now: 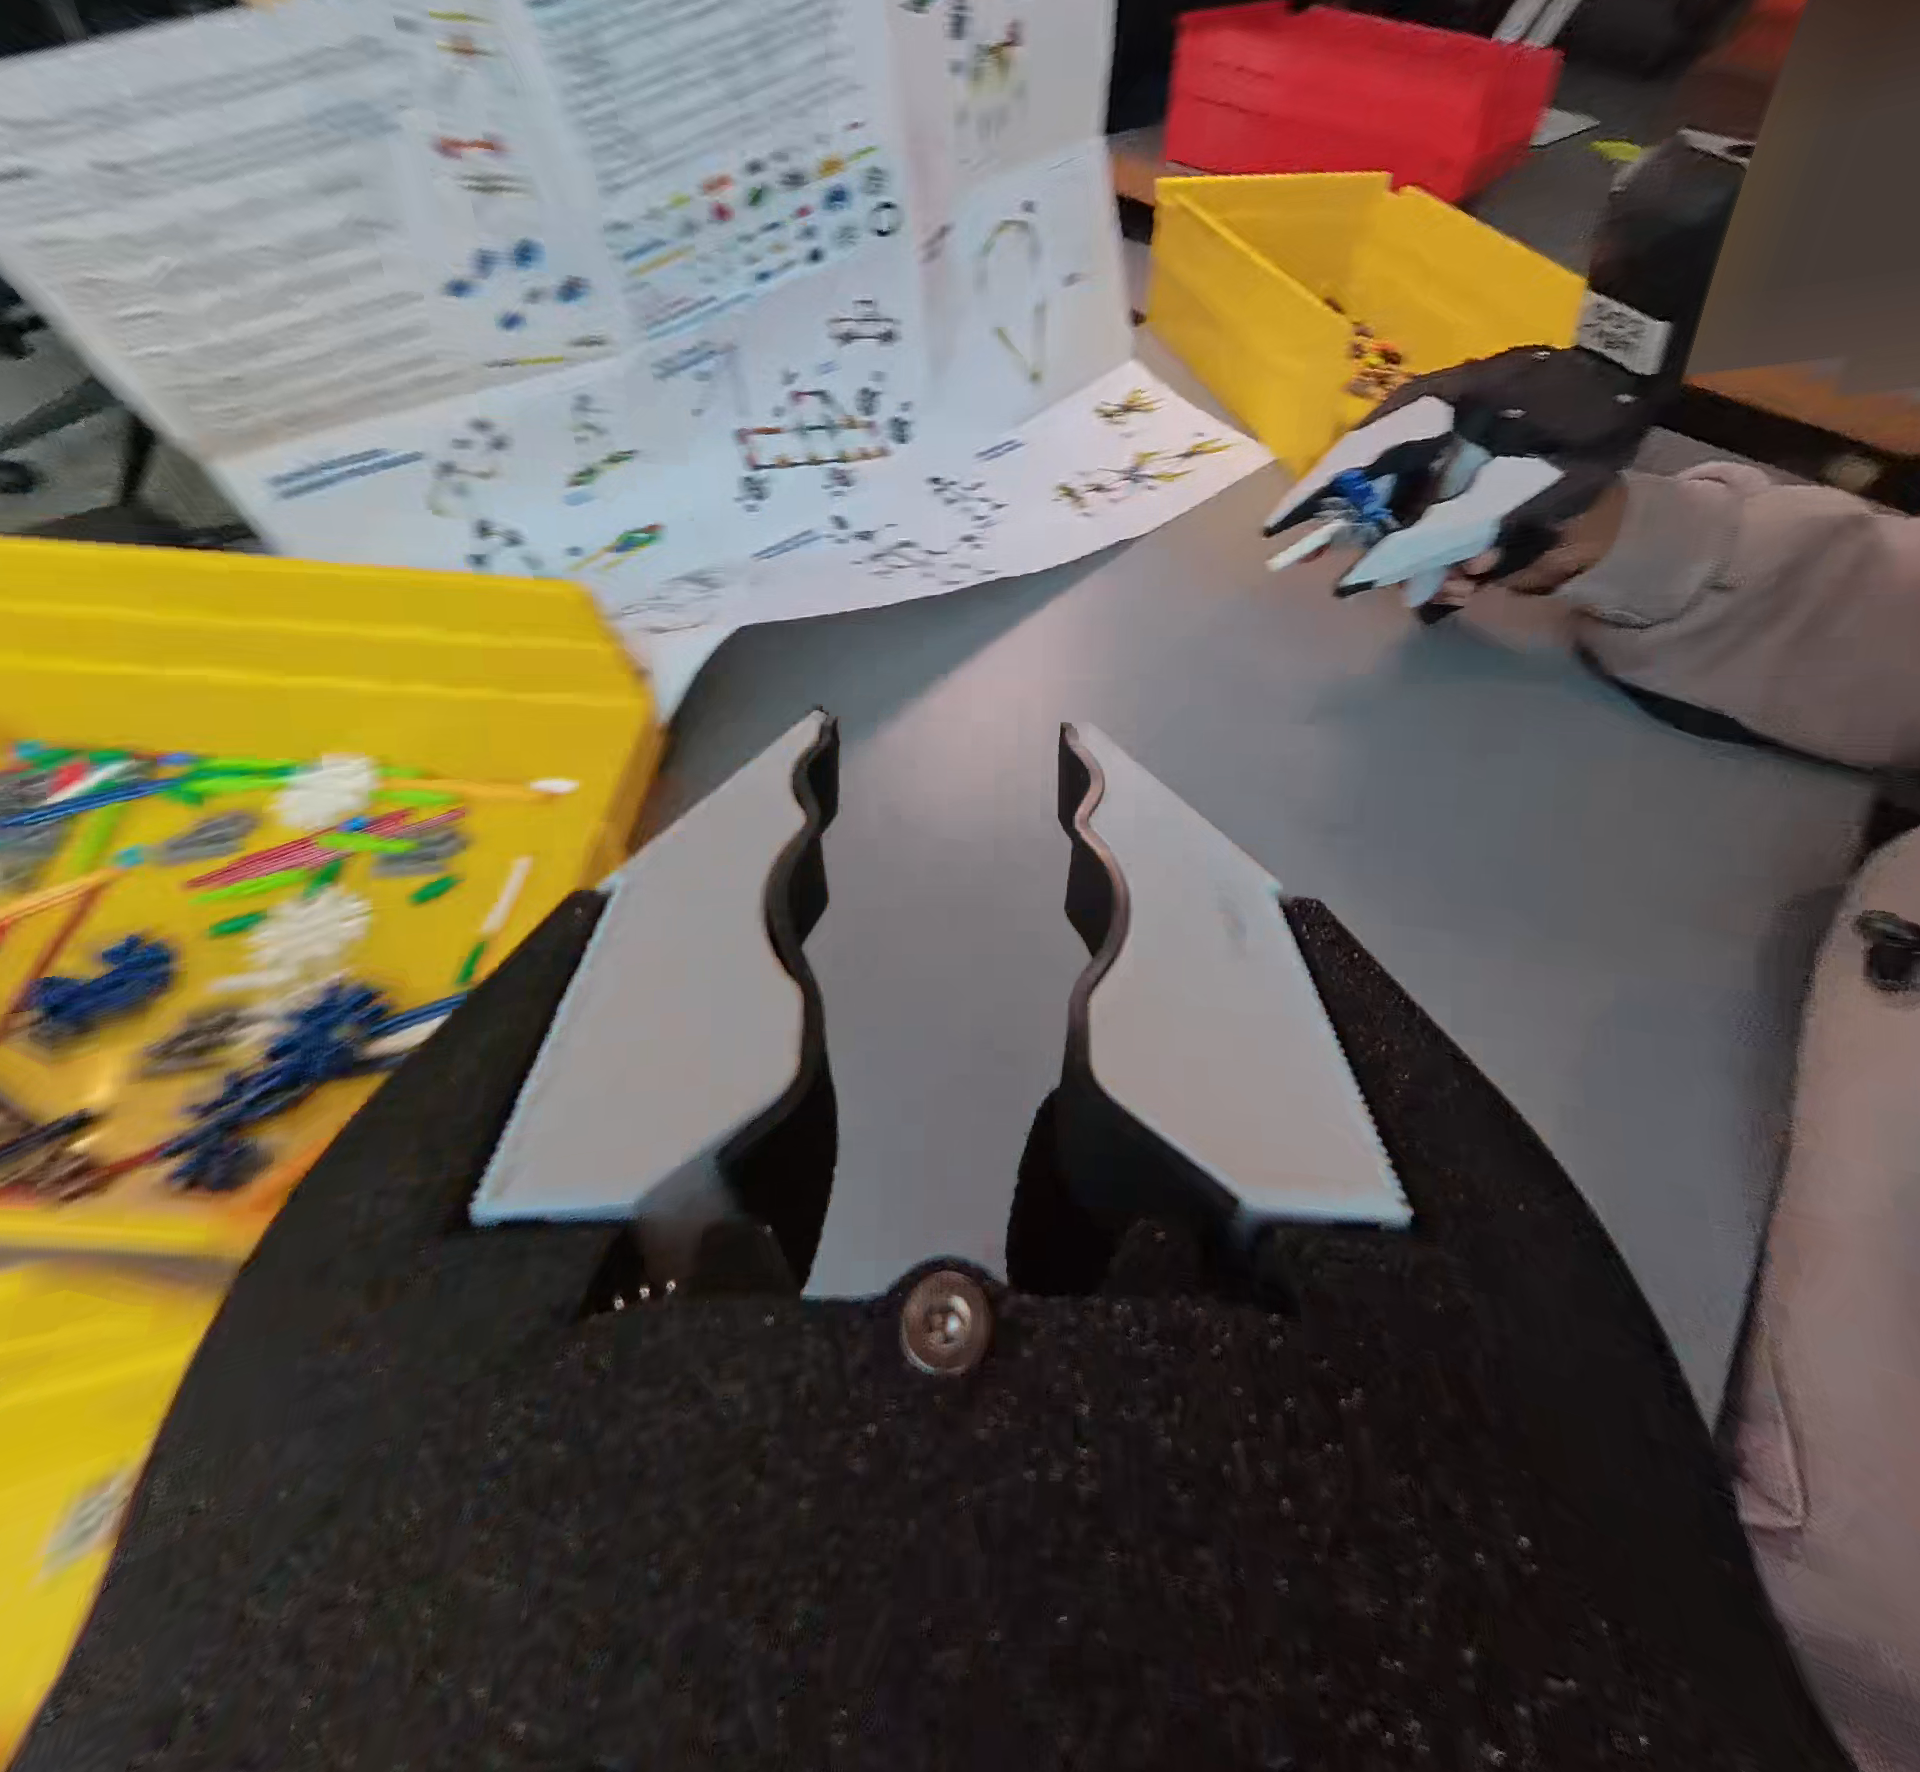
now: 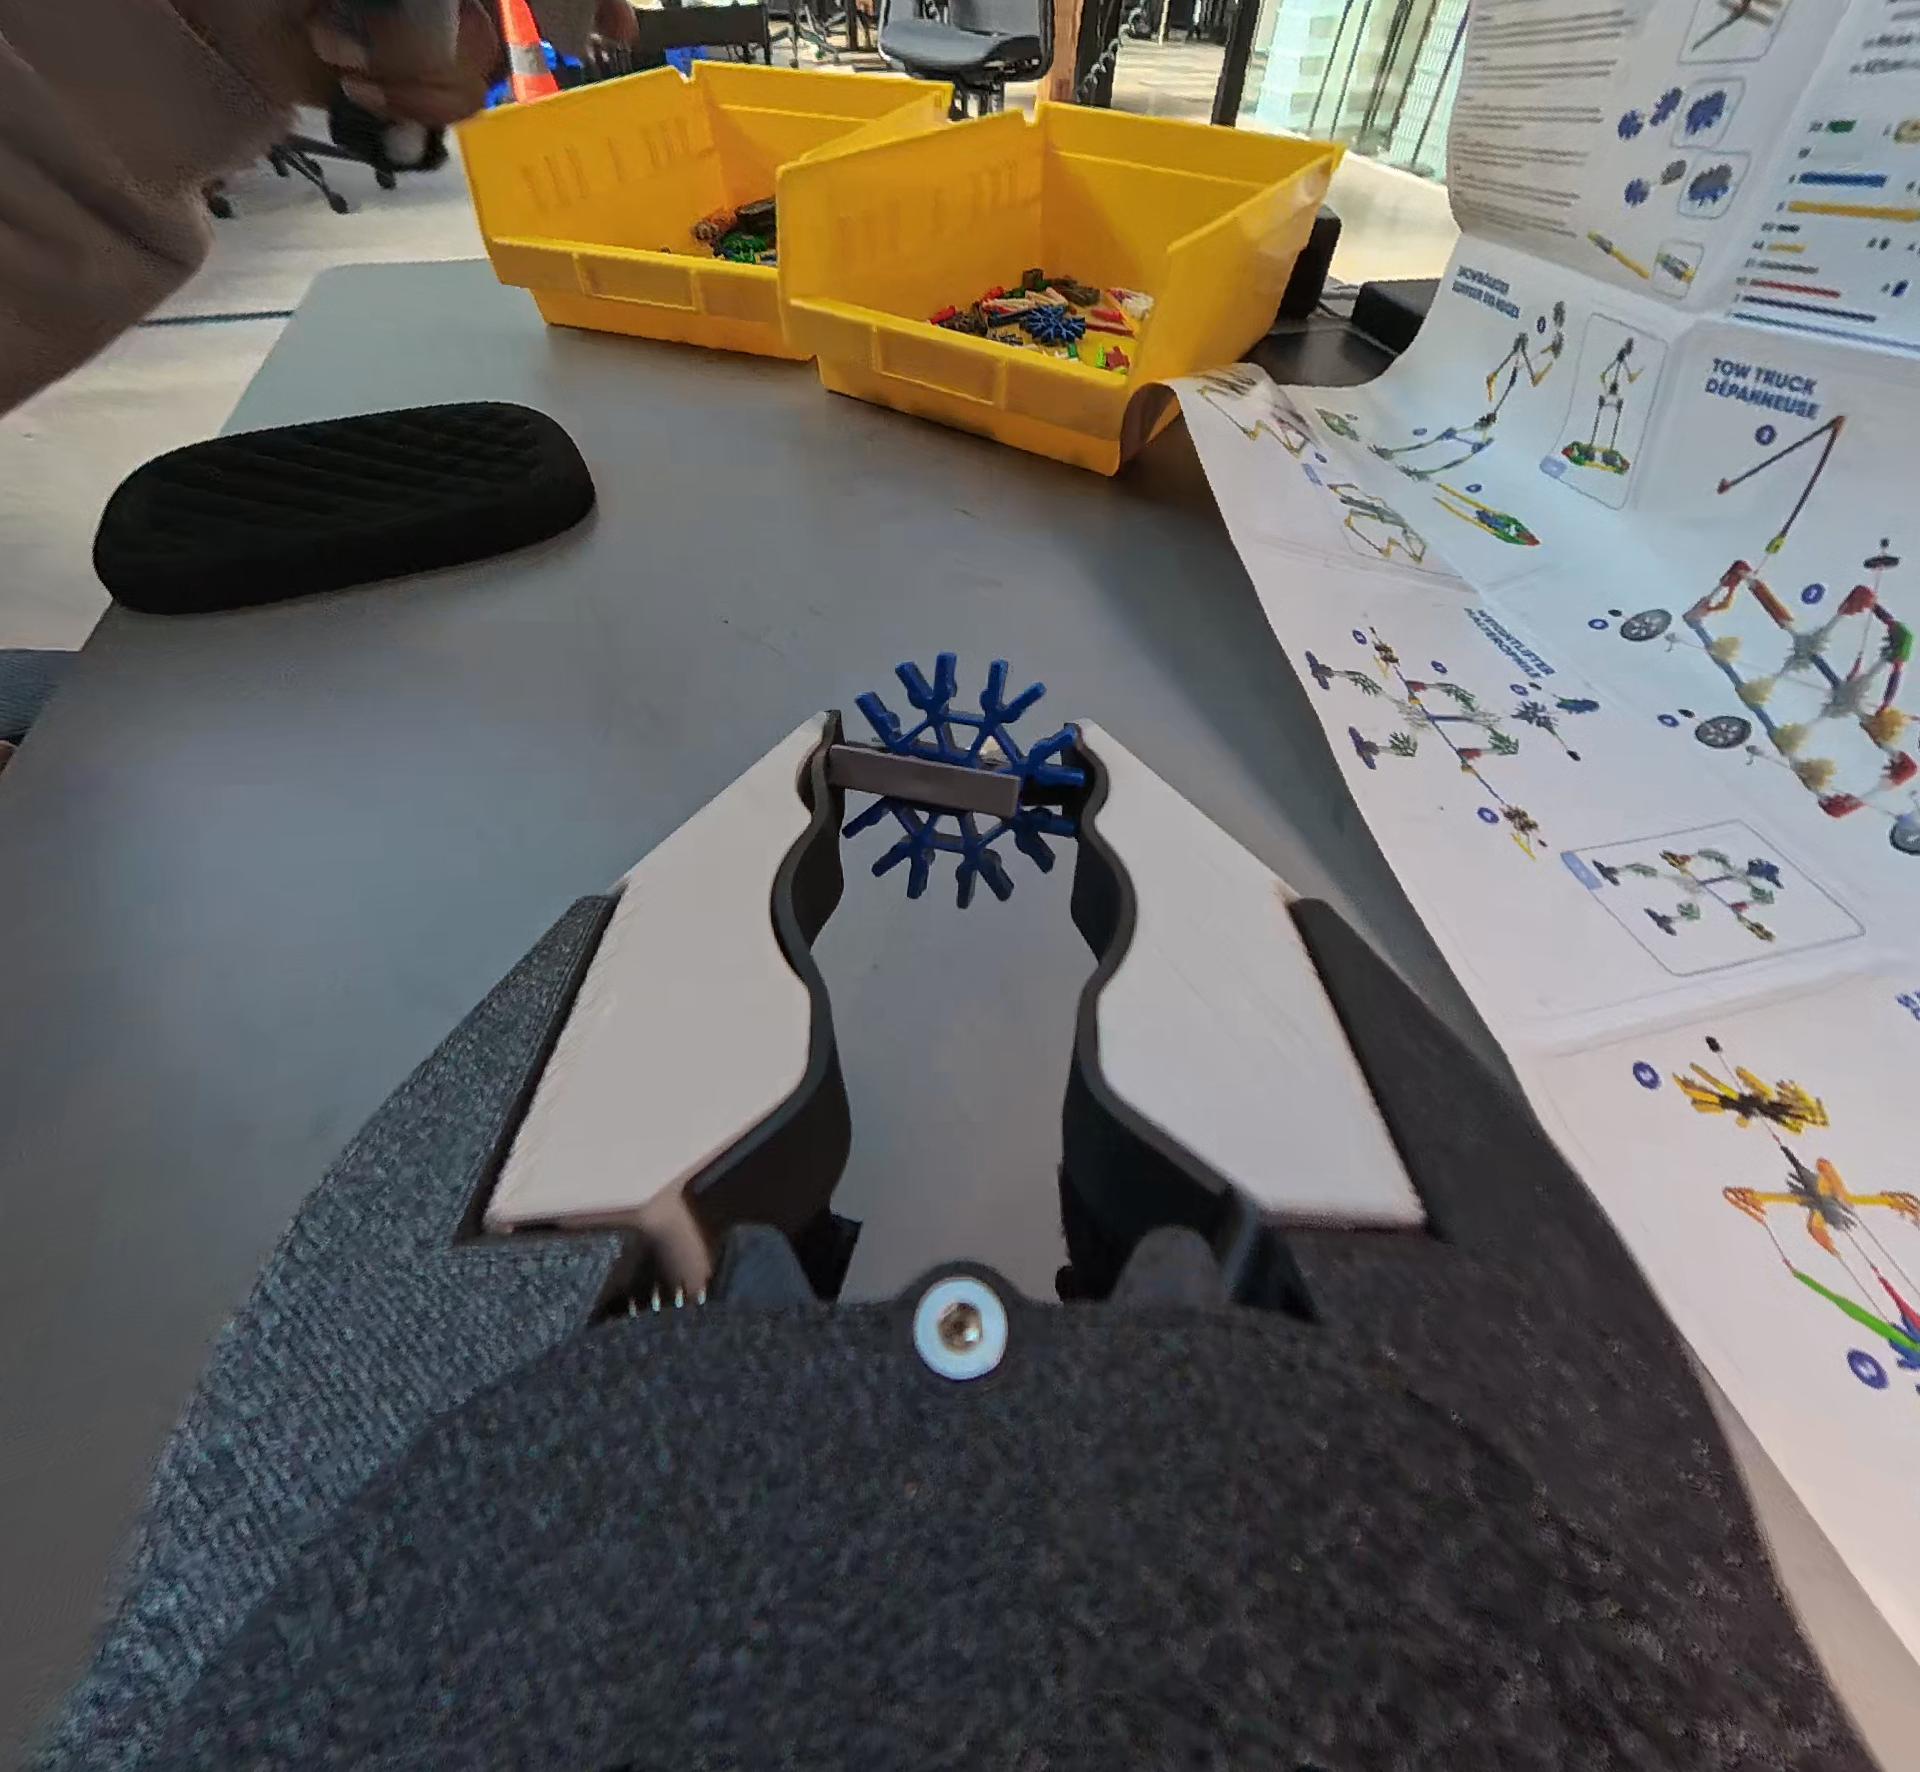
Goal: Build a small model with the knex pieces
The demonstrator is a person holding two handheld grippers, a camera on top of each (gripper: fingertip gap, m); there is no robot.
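Yellow bins [image 2: 1049, 268] of small parts, instruction sheet [image 2: 1621, 642], black pad [image 2: 343, 501] on grey table [image 2: 644, 683]

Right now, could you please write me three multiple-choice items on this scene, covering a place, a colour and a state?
1. Where does the black ribbed foam pad lie?
A. on the grey tabletop
B. inside a bin
C. on the instruction sheet

2. What colour is the snowflake-shaped plastic connector?
A. red
B. blue
C. white

3. How is the left gripper?
A. shut on a rod
B. shut, empty
C. open, empty

Answers:
1 A, it rests on bare tabletop.
2 B, its spokes are blue in the right gripper.
3 C, bare table shows between its fingers.
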